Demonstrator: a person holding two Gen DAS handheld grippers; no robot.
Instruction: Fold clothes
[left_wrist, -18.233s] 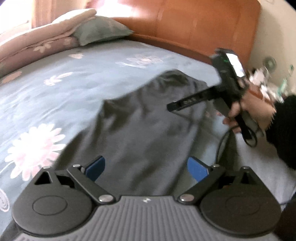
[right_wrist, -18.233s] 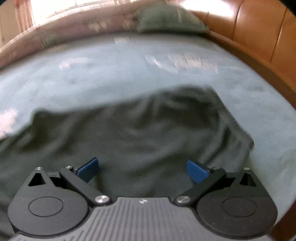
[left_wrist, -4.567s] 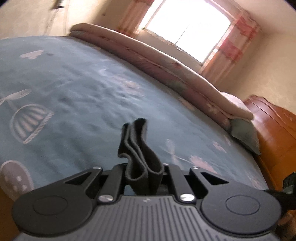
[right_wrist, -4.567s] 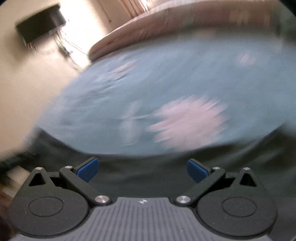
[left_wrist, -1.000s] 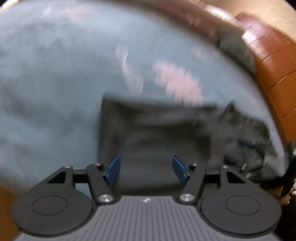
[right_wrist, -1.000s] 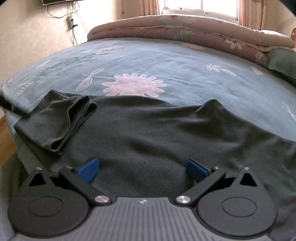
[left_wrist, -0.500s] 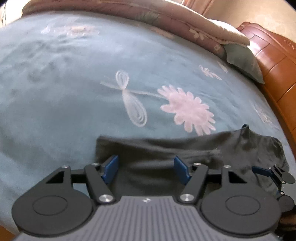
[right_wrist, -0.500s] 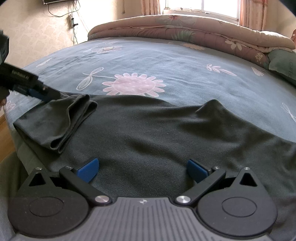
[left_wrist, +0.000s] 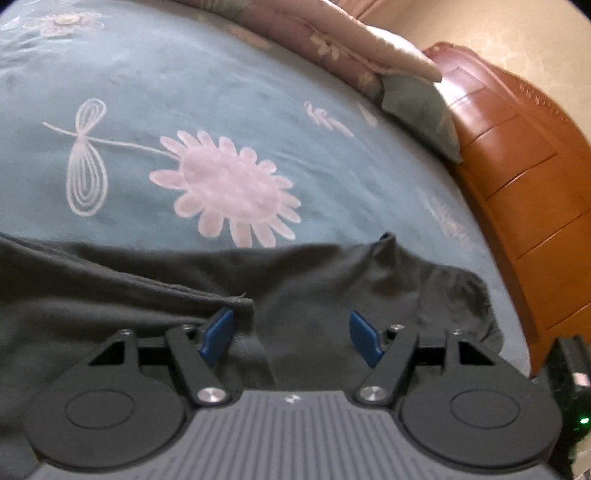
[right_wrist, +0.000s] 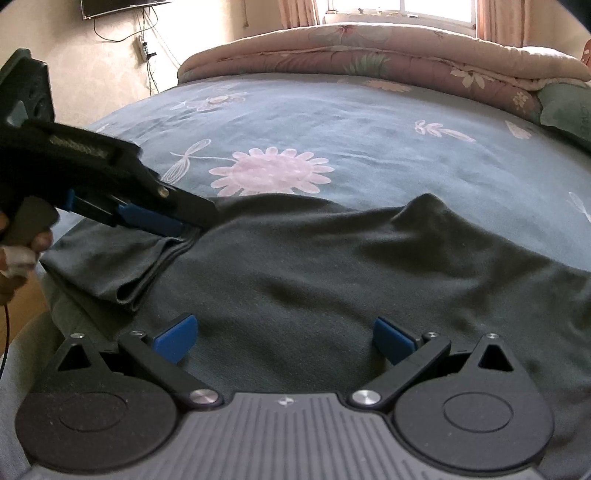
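Left claw (left_wrist: 291, 330) open in the left wrist view, jaws just widened, blue pads apart above the dark garment (left_wrist: 332, 280) with nothing pinched; left pad just beside a folded hem edge. Garment spread across the near side of the blue flowered bedspread (left_wrist: 166, 92), below the pink flower print. Rolled quilt (left_wrist: 332, 33) and green pillow (left_wrist: 417, 107) at the far side, against the wooden headboard (left_wrist: 524, 192). Right claw (right_wrist: 284, 338) open too in the right wrist view, wide over flat cloth (right_wrist: 332, 280), holding nothing. Left claw (right_wrist: 186, 227) seen there from the side, tips at the folded sleeve (right_wrist: 122, 266), gripped by a hand (right_wrist: 18, 251) at the left edge.
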